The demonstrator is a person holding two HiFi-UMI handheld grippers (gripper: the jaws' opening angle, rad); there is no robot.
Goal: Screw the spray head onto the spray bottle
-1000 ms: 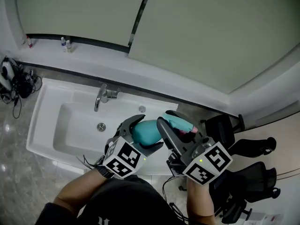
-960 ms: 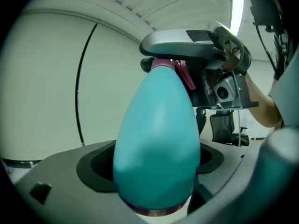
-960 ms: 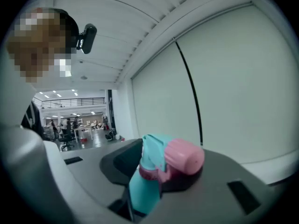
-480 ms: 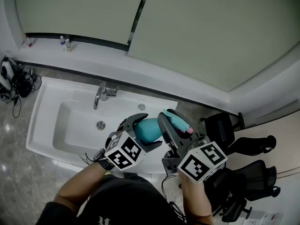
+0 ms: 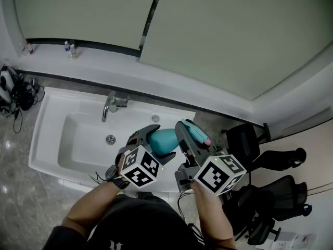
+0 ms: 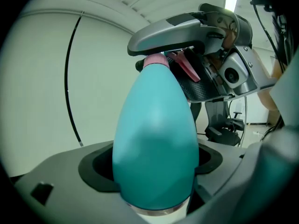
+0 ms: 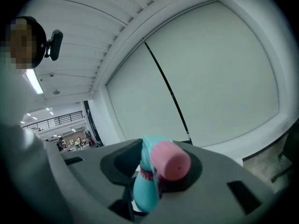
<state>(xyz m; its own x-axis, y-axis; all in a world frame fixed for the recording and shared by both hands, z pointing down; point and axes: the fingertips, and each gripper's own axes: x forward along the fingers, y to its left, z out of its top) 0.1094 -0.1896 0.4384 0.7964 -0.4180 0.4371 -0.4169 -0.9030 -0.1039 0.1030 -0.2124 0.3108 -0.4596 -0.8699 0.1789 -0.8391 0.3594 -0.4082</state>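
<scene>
A teal spray bottle point(image 5: 162, 139) is held over the front rim of the sink, and my left gripper point(image 5: 156, 146) is shut on its wide body. That gripper's jaws have just been closing a little on the bottle. In the left gripper view the bottle point(image 6: 156, 148) fills the middle and tapers to a pink collar point(image 6: 156, 62). The teal spray head point(image 5: 195, 132), with its pink nozzle point(image 7: 170, 161), sits at the bottle's neck. My right gripper point(image 5: 190, 137) is shut on the head, one jaw on either side of it.
A white sink point(image 5: 52, 134) with a chrome faucet point(image 5: 112, 105) lies below and to the left. Black office chairs point(image 5: 270, 191) stand at the right. Small bottles point(image 5: 67, 48) sit on the back ledge, and cables point(image 5: 13, 90) are piled at the far left.
The right gripper has rolled and its marker cube has shifted left. The left gripper has crept slightly up the picture. Bottle and spray head stay together between the grippers.
</scene>
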